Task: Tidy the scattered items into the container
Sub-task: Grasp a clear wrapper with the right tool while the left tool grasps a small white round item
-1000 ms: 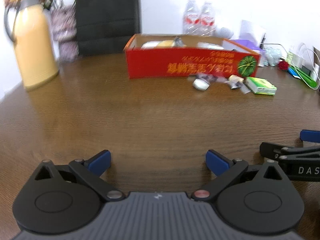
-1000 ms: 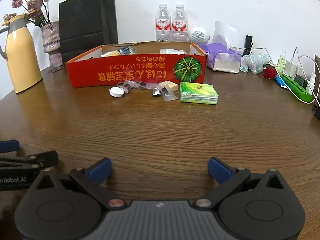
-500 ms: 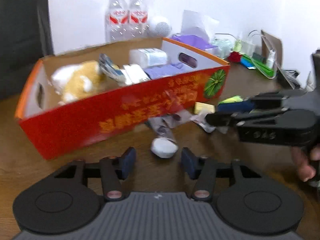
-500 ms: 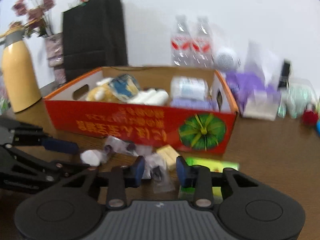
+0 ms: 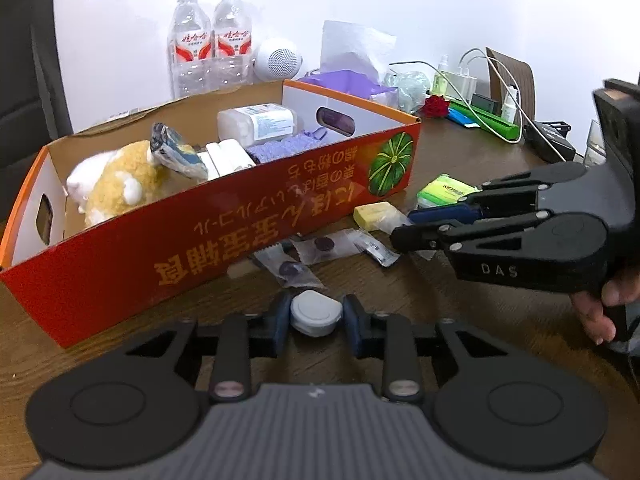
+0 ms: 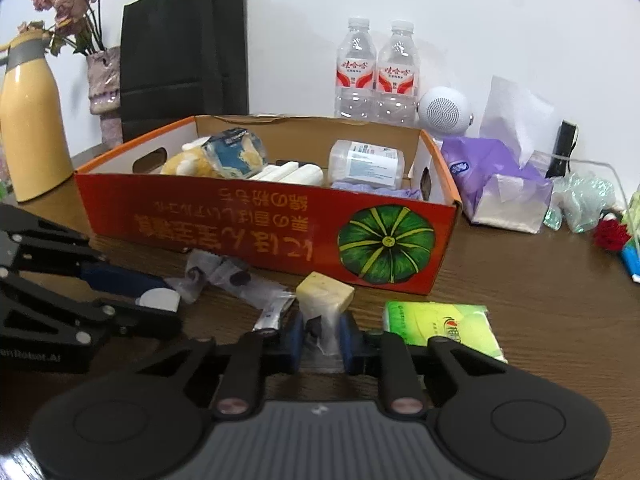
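The red cardboard box (image 5: 280, 216) (image 6: 240, 232) holds a plush toy, packets and a purple cloth. In front of it lies a white round case (image 5: 315, 314). My left gripper (image 5: 316, 318) (image 6: 170, 304) is closing, and its blue pads touch both sides of the case. A yellow block in clear wrap (image 6: 325, 294) (image 5: 374, 214) sits by the box's pumpkin picture. My right gripper (image 6: 322, 340) (image 5: 404, 226) is closing too, with its pads pinching the wrap's near end. Clear sachets (image 5: 316, 248) and a green tissue pack (image 6: 440, 328) lie loose nearby.
A yellow thermos (image 6: 30, 120), a vase and a black bag (image 6: 180, 48) stand at the back left. Two water bottles (image 6: 376, 68), a white speaker (image 6: 444, 110) and purple tissues (image 6: 500, 184) are behind the box. Cables and chargers (image 5: 480, 120) crowd the right. A hand (image 5: 596, 312) holds the right gripper.
Both grippers came forward from the bare table to the items before the box. Their jaws went from wide to narrow, the left around the white case, the right onto the wrapped block.
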A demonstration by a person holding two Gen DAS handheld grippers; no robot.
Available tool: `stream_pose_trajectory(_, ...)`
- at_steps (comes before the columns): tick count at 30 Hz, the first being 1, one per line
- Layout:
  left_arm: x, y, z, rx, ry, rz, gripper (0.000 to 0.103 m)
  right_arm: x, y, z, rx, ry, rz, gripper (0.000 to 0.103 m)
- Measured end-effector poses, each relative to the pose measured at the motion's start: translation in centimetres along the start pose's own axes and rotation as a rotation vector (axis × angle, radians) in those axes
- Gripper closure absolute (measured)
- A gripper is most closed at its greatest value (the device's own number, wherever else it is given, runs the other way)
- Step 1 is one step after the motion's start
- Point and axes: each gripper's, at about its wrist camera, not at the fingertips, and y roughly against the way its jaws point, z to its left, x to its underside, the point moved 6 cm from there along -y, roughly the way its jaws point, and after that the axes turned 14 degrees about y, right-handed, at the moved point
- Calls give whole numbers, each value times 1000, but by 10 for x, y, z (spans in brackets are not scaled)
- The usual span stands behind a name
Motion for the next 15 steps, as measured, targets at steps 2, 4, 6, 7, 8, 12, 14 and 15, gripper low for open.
stream_pose_trajectory(2,2,7,-4,-4,20,6,75,-1,6,3,12,1,-11,86)
stream_pose_trajectory(4,10,26,-11,-17,27,-26,74,-5,18,6,16,1,-34,86)
stream_pose_trajectory(6,23,48,-19,-23,47,-74,74,-8,39,8,17,-37,-74,86)
stream_pose_trajectory(7,31,59,-21,-36,78,-88,74,-7,50,11,17,-52,-94,86)
stream_pose_trajectory(8,40,71,-25,-67,104,-105,74,-5,62,17,17,-57,-114,86)
stream_pose_trajectory(12,86,129,-44,-248,240,-227,74,22,103,53,8,-92,-122,86)
stream_pose_trajectory(14,114,144,-46,-324,376,-225,74,46,123,70,-31,-185,-102,86)
stream_pose_trajectory(15,125,149,-49,-347,406,-223,74,55,129,77,-48,-217,-90,86)
